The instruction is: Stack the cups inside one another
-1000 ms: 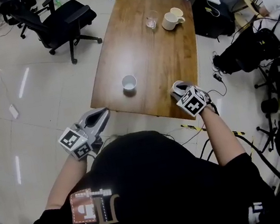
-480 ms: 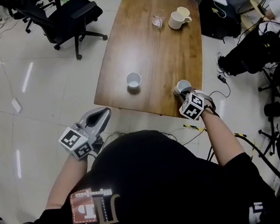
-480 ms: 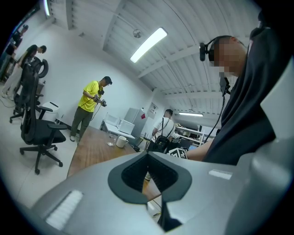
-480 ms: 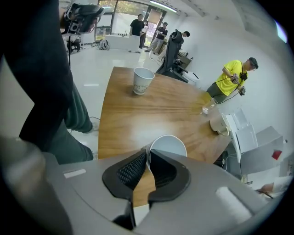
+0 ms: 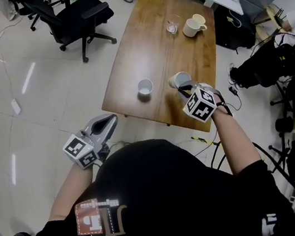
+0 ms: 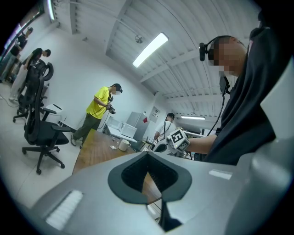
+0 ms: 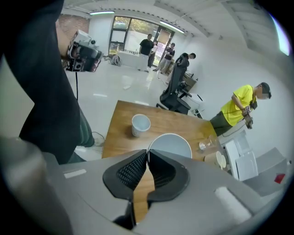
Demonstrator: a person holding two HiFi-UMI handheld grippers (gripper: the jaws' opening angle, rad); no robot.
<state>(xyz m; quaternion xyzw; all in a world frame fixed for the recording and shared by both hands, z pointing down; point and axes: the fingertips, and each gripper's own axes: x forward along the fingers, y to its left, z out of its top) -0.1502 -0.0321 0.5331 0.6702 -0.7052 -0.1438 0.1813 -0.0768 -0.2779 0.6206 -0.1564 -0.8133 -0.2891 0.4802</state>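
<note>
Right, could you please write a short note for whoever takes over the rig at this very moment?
Grippers: the right gripper is closing its jaws on the rim of a white cup, held over the table. The left gripper is shut and empty, off the table's near edge.
Things: the second cup stands upright and empty on the table, left of the held one in the head view. A mug and a small glass stand at the far end.
Done: one cup gripped.
Left: carry it to the second cup and lower it in. Nothing is stacked yet.
</note>
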